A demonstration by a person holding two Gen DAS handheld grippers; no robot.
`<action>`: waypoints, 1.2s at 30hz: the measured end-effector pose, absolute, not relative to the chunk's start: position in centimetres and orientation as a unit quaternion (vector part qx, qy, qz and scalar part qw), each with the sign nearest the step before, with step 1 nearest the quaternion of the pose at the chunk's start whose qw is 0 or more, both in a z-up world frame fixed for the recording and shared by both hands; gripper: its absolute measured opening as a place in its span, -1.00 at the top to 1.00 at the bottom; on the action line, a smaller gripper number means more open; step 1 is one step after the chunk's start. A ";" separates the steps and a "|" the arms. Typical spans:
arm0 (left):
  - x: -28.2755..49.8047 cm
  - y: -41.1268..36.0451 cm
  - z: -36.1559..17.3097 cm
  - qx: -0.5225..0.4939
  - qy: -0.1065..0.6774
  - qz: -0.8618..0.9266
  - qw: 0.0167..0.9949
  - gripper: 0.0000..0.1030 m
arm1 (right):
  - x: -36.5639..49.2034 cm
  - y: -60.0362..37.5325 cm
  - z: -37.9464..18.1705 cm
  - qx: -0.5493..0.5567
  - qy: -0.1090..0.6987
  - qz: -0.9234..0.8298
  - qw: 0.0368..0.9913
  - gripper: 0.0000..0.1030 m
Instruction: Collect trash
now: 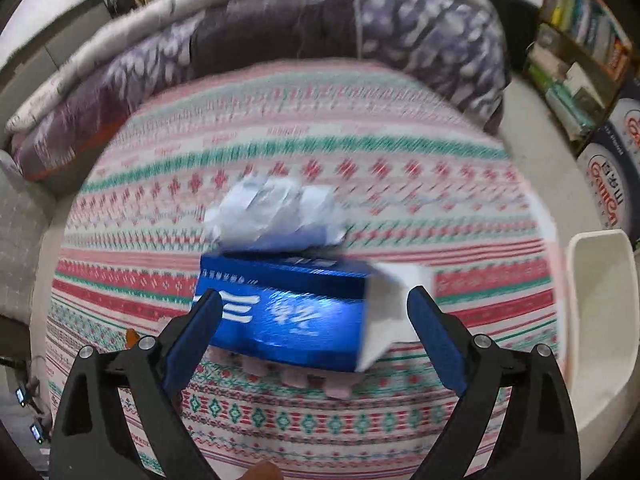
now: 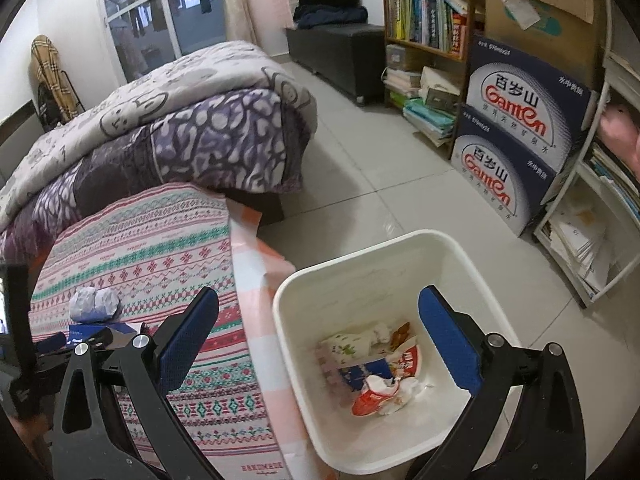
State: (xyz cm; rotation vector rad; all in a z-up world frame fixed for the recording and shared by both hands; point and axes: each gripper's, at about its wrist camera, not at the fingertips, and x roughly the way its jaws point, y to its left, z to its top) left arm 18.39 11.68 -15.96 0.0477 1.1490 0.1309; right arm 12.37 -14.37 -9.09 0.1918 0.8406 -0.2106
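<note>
A blue cardboard box (image 1: 288, 312) with an open white end flap lies on the striped bedspread (image 1: 304, 152), a crumpled white paper wad (image 1: 276, 212) just behind it. My left gripper (image 1: 316, 312) is open, its fingers on either side of the box, not closed on it. In the right wrist view the same wad (image 2: 94, 304) and box (image 2: 100, 330) show at the left. My right gripper (image 2: 318, 326) is open and empty above the white trash bin (image 2: 360, 268), which holds several wrappers (image 2: 376, 364).
A folded purple and grey quilt (image 2: 160, 120) lies at the far end of the bed. Stacked blue water cartons (image 2: 516, 128), a bookshelf (image 2: 424, 12) and a white rack stand right of the tiled floor (image 2: 380, 184). The bin (image 1: 600, 320) stands at the bed's right edge.
</note>
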 end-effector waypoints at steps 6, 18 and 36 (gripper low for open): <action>19.0 13.5 -17.9 0.021 0.562 0.067 0.824 -0.85 | 13.2 -13.3 -9.7 0.090 0.418 -0.091 0.899 -0.86; 19.2 15.0 -18.2 0.029 0.557 0.040 0.829 -0.48 | 13.9 -11.0 -11.1 0.069 0.441 -0.073 0.892 -0.86; 16.1 20.0 -15.2 0.010 0.511 0.030 0.859 -0.69 | 14.1 -3.5 -12.3 0.021 0.452 -0.018 0.892 -0.86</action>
